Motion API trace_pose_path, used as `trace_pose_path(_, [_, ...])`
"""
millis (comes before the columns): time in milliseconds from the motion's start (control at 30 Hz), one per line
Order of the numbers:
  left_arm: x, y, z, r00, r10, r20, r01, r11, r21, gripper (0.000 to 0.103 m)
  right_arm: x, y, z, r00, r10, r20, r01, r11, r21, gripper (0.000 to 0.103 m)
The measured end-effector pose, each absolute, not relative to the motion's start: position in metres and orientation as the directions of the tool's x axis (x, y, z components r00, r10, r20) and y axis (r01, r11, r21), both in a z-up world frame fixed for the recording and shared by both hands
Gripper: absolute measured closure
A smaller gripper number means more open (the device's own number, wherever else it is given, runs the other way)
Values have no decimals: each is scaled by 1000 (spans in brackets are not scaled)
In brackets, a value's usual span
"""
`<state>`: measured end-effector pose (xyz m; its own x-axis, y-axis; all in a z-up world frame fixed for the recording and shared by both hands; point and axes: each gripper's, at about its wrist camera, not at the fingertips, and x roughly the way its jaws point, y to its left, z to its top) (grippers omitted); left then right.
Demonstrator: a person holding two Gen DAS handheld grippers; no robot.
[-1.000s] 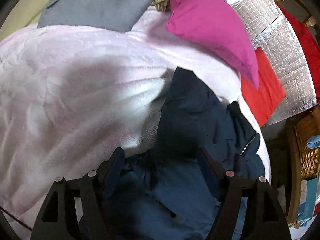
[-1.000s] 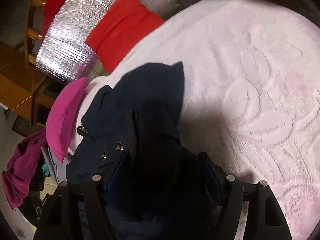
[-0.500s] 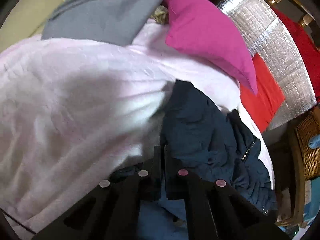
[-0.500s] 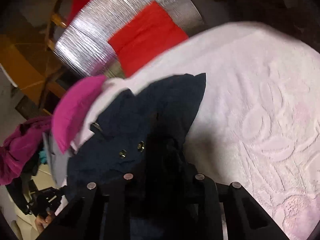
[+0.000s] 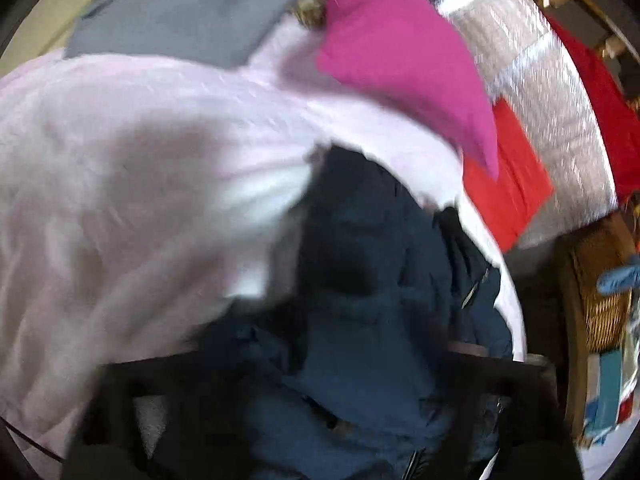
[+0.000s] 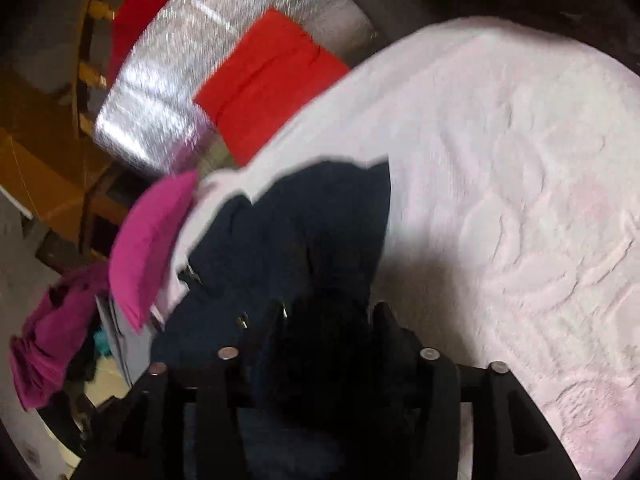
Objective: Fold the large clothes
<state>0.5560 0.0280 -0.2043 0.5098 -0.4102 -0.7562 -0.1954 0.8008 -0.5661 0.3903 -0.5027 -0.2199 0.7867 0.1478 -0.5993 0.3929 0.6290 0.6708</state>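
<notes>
Springing apart again, both grippers have just been opening after a quick squeeze half a second back. The left gripper [image 5: 320,368] now stands wide, its blurred black fingers well apart at the bottom of its view, with the dark navy jacket [image 5: 360,280] bunched between and under them but not pinched. The right gripper [image 6: 328,344] has reopened only partway; dark cloth fills the gap between its fingers, and in that shadow I cannot tell whether the pads press on it. Compared with a moment ago the jacket lies in much the same heap, a little more gathered toward the grippers, so I judge this a let-go and re-grab rather than a finished fold: the garment is crumpled, its zip and snaps showing, and folding has barely begun.

The jacket sits on the pale pink bedspread [image 6: 500,160], near the bed's edge, with a magenta pillow [image 5: 400,60] beyond it and a red cloth [image 6: 268,80] lying on a silvery mat [image 6: 160,92] past the bed.

Both grippers point downward at a slant toward the cloth, side by side, the right one lifted a little since the squeeze.
</notes>
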Motion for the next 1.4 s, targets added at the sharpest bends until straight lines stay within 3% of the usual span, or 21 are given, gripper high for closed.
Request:
trace_pose_path(167, [560, 13, -216, 488, -366, -793, -175, 848, -500, 12, 413, -519, -223, 769, 152, -621, 426, 602, 675, 41])
trace_pose_path(233, [560, 13, -216, 500, -314, -807, -186, 871, -454, 42, 425, -524, -236, 750, 174, -638, 452, 571, 686, 41])
trace_pose_path(300, [562, 15, -218, 501, -287, -816, -189, 885, -426, 56, 438, -521, -248, 727, 201, -656, 463, 563, 685, 52])
trace_pose_path(333, [562, 17, -219, 503, -281, -817, -191, 886, -422, 65, 440, -517, -247, 721, 194, -665, 459, 586, 668, 71])
trace_pose_path(433, [563, 22, -220, 502, -261, -825, -202, 891, -405, 74, 439, -500, -225, 743, 112, -660, 425, 682, 595, 79])
trace_pose_path(533, [568, 13, -220, 489, -229, -842, -196, 911, -362, 74, 436, -499, -220, 763, 60, -643, 436, 688, 581, 80])
trace_pose_path(633, [568, 4, -219, 471, -172, -865, -164, 947, -277, 68, 443, -503, -245, 675, 59, -736, 502, 694, 516, 78])
trace_pose_path(733, [569, 10, -216, 460, -190, -867, -182, 936, -302, 67, 428, -510, -238, 700, 101, -707, 503, 634, 588, 72])
trace_pose_path(800, [567, 14, -209, 466, -180, -866, -197, 933, -300, 67, 414, -508, -222, 717, 71, -694, 501, 639, 583, 56])
trace_pose_path(833, [562, 12, -199, 491, -142, -859, -194, 944, -267, 67, 404, -505, -211, 731, 31, -682, 498, 658, 564, 41])
trace_pose_path(867, [557, 9, -191, 518, -105, -849, -186, 955, -231, 67, 393, -500, -198, 750, -11, -661, 485, 689, 538, 36])
trace_pose_path(900, [551, 1, -176, 569, -50, -821, -163, 971, -173, 66, 384, -496, -189, 764, -30, -644, 469, 712, 523, 37])
trace_pose_path(967, [536, -17, -150, 666, -9, -746, -92, 991, -94, 56, 365, -480, -167, 803, -40, -595, 407, 766, 498, 37])
trace_pose_path(1000, [527, -25, -140, 696, -20, -718, -59, 995, -84, 44, 362, -475, -160, 812, -32, -583, 383, 783, 491, 37])
trace_pose_path(1033, [519, -35, -133, 726, -46, -686, -11, 997, -79, 37, 358, -463, -154, 818, -6, -575, 343, 807, 481, 45])
trace_pose_path(1100, [512, -51, -133, 733, -90, -674, 63, 996, -64, 36, 362, -440, -152, 804, 56, -592, 288, 834, 470, 59])
trace_pose_path(1167, [513, -69, -143, 699, -103, -708, 115, 993, -30, 36, 366, -414, -158, 776, 131, -617, 232, 850, 473, 67])
trace_pose_path(1300, [532, -88, -199, 516, -74, -854, 156, 988, 9, 34, 380, -377, -187, 698, 164, -697, 220, 877, 426, 67])
trace_pose_path(1400, [534, -82, -208, 490, -92, -867, 143, 989, -24, 30, 398, -370, -225, 567, 187, -802, 276, 875, 399, 71])
